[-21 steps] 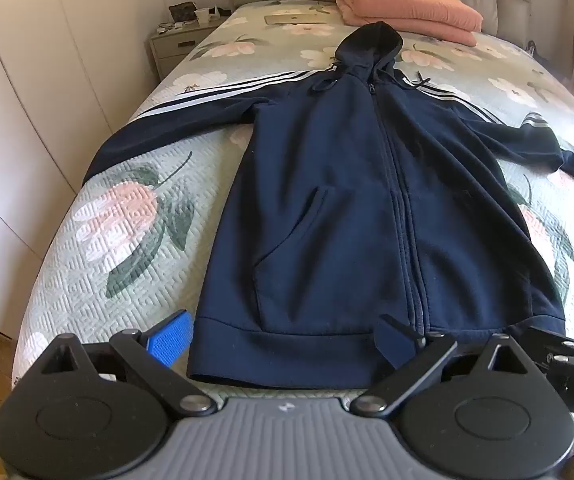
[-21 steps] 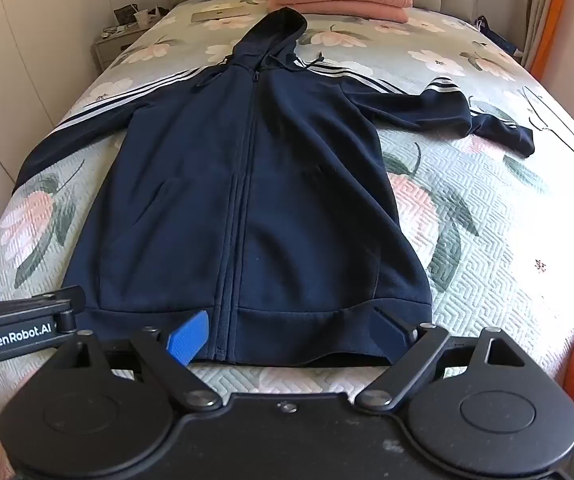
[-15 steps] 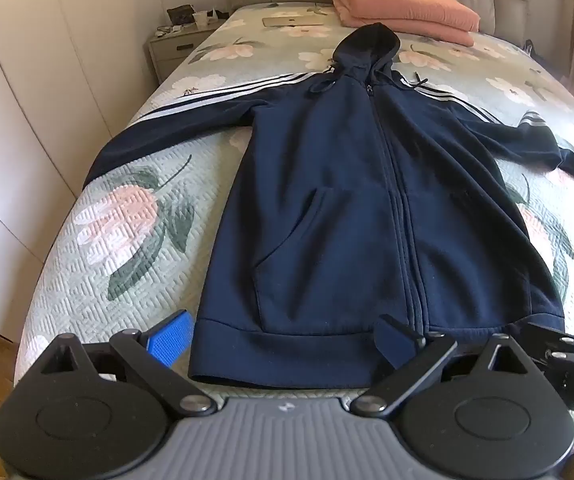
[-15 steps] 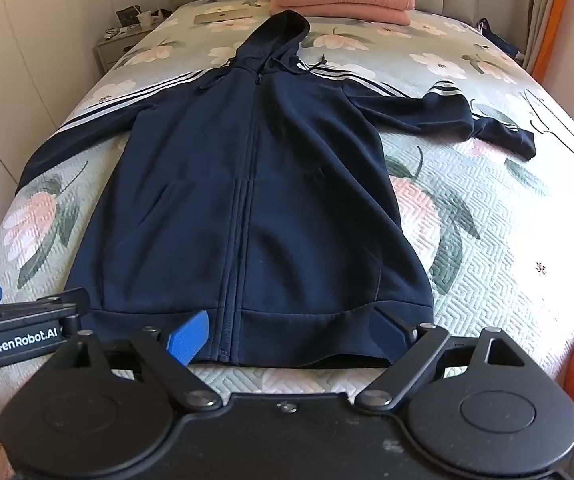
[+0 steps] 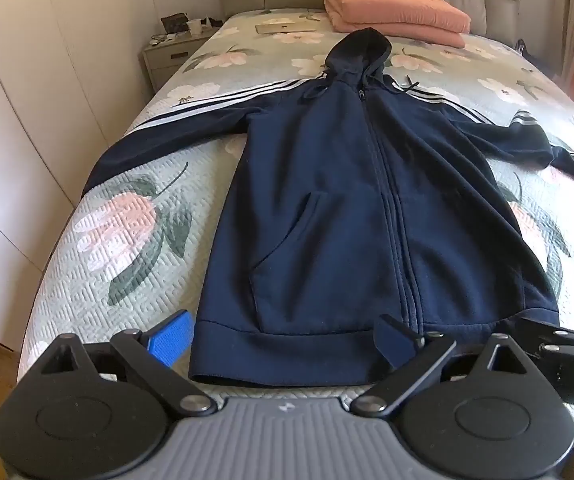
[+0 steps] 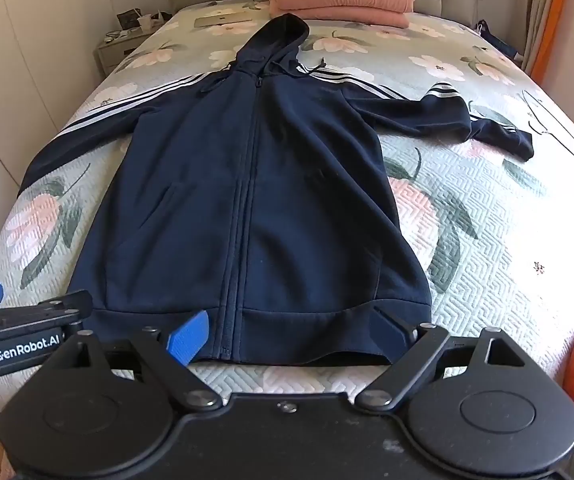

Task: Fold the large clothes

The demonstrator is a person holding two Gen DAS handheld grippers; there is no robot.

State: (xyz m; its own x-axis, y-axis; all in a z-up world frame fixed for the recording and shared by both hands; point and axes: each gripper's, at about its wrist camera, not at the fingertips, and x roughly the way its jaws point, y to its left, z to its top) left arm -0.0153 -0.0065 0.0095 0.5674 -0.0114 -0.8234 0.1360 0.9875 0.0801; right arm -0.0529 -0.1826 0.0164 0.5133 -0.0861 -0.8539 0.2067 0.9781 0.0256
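A navy zip hoodie [image 5: 359, 216] [image 6: 255, 200] with white sleeve stripes lies flat, front up, on the floral bed, hood toward the headboard and both sleeves spread out. My left gripper [image 5: 283, 340] hovers open over the hem's left half, blue fingertips wide apart and nothing between them. Over the hem's right half my right gripper [image 6: 287, 334] also stands open with nothing in it. Each gripper shows at the edge of the other's view: the right gripper [image 5: 567, 356] and the left gripper [image 6: 19, 340].
Folded pink bedding [image 5: 395, 12] and a flat laptop [image 5: 287, 27] lie near the headboard. A nightstand [image 5: 171, 50] and white wardrobe doors [image 5: 27, 80] stand to the left. An orange curtain [image 6: 547, 20] hangs at the right. The quilt [image 5: 127, 240] shows around the hoodie.
Both views have tilted slightly so the hoodie sits a little lower in frame; the grippers stay open over the hem and the hoodie has not moved.
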